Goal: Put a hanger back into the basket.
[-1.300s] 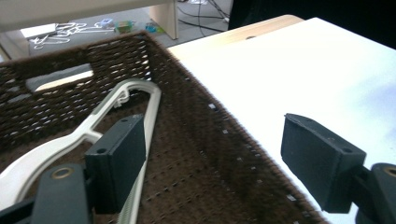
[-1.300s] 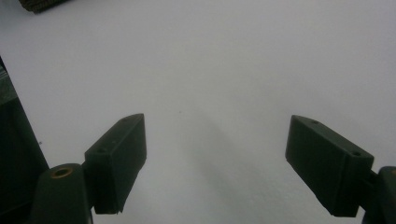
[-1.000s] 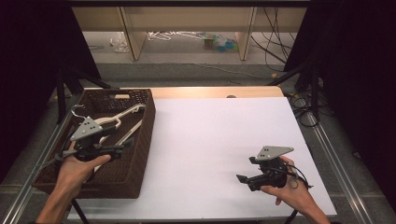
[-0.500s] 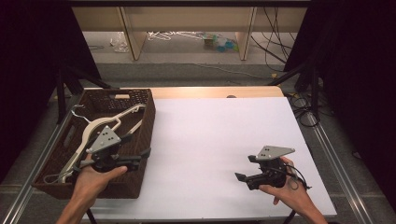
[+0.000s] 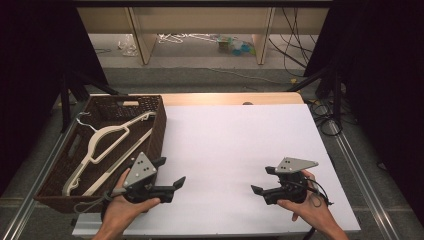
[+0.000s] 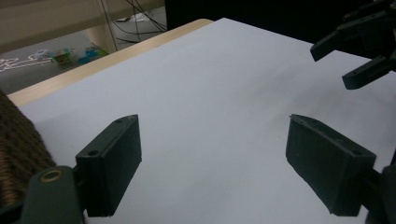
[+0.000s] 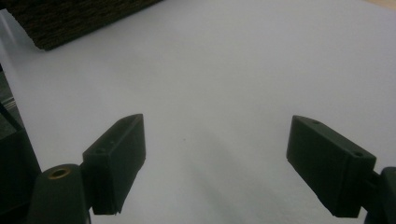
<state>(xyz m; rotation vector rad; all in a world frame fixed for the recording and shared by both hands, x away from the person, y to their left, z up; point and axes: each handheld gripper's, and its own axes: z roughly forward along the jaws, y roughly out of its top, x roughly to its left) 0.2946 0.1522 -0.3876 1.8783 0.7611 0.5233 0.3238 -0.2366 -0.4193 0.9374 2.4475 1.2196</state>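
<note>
Hanger [image 5: 107, 145] lies in the basket [image 5: 159, 117] behind and outboard of the left gripper [image 5: 170, 172] — long axis diagonal, hook away — nearer it than the right gripper [image 5: 264, 180]; both jaws spread, empty.

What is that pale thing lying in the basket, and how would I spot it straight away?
Find the white table, then the dark woven basket at its left edge. Inside lies a cream clothes hanger with a metal hook at its far end. It is the one pale thing against the brown weave, just beyond the left claw.
</note>
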